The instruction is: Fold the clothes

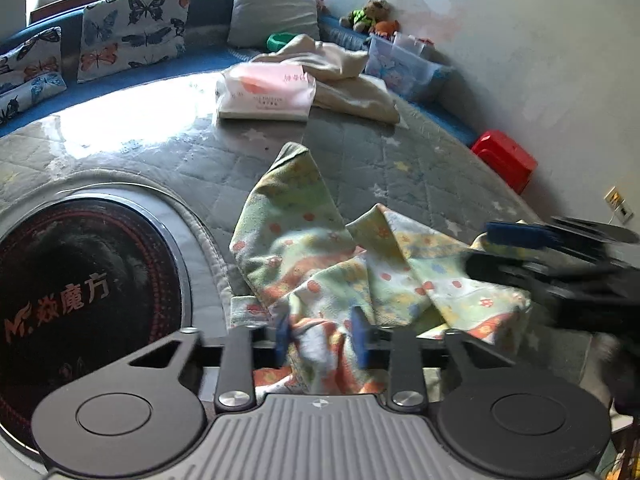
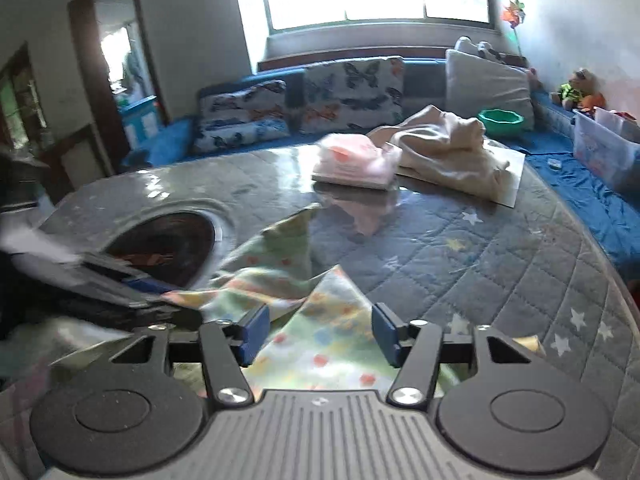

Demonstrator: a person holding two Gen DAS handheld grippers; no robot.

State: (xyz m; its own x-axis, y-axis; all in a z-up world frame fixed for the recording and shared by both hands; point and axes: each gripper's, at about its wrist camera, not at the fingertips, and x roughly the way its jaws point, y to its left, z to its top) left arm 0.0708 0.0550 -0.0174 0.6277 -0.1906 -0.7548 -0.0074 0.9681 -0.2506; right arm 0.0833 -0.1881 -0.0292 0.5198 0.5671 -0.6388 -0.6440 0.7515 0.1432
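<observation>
Pale green cloth dotted with orange, red and blue — a small printed garment [image 1: 320, 264] — lies crumpled on the grey quilted table cover [image 1: 400, 152], right in front of both grippers, w/ one pointed end reaching away toward the middle of the table. The left gripper [image 1: 322, 340] sits at the near edge of the garment; its blue pads [image 1: 282, 338] are drawn close together w/ a bunched fold of the fabric between them, so it is clamped on the cloth. The right gripper [image 2: 316, 334] is over another part of the same garment, near the left one; its blue pads [image 2: 254, 330] stand well apart, the fabric lying under and between them but not pressed — jaws wide, nothing held. In the left wrist view the right gripper shows as a blurred dark shape at the right edge, just above the cloth. Farther back on the table lie a folded pink piece [image 1: 268, 92] and, just beside it, a rumpled cream cloth [image 1: 344, 76]. A dark round inset [image 1: 80, 292] sits in the table to the left of the garment.
</observation>
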